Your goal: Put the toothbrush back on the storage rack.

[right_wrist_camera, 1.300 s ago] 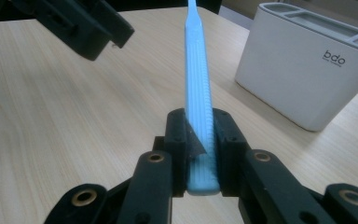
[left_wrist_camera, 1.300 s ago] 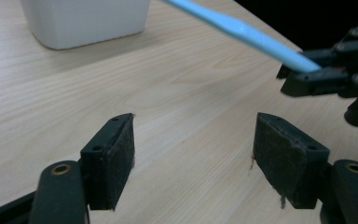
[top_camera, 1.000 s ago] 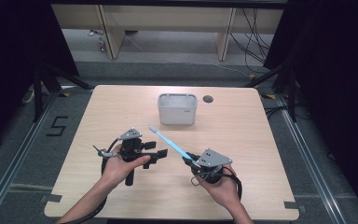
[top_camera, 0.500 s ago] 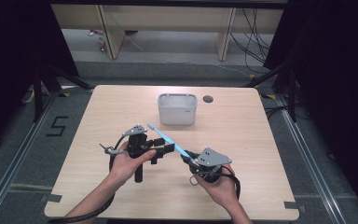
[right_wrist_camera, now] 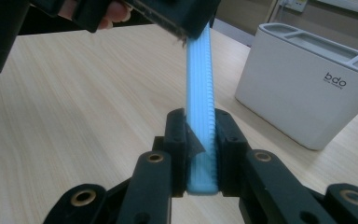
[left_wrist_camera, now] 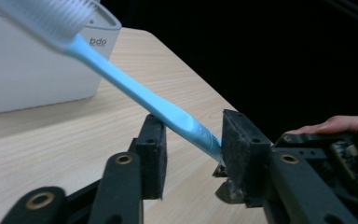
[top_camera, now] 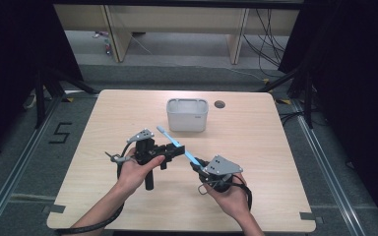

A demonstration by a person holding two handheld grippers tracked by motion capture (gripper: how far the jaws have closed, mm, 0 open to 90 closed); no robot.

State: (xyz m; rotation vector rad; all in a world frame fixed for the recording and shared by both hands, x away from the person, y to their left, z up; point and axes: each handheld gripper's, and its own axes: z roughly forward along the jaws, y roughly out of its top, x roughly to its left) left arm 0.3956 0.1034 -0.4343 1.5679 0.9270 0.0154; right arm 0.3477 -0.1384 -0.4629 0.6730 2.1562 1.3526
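Since the frame a second back, the left gripper has moved right and in toward the toothbrush, so its jaws now bracket the mid-handle. In the left gripper view the jaws stand spread: the blue handle runs between the two pads, touching the right one and clear of the left. The right gripper is pressed together on the ribbed tail end of the toothbrush, both pads against it. The brush is held off the table, slanting up from the right gripper toward the white holder, bristle head nearest that holder. The holder stands at the table's far middle, marked "bdo".
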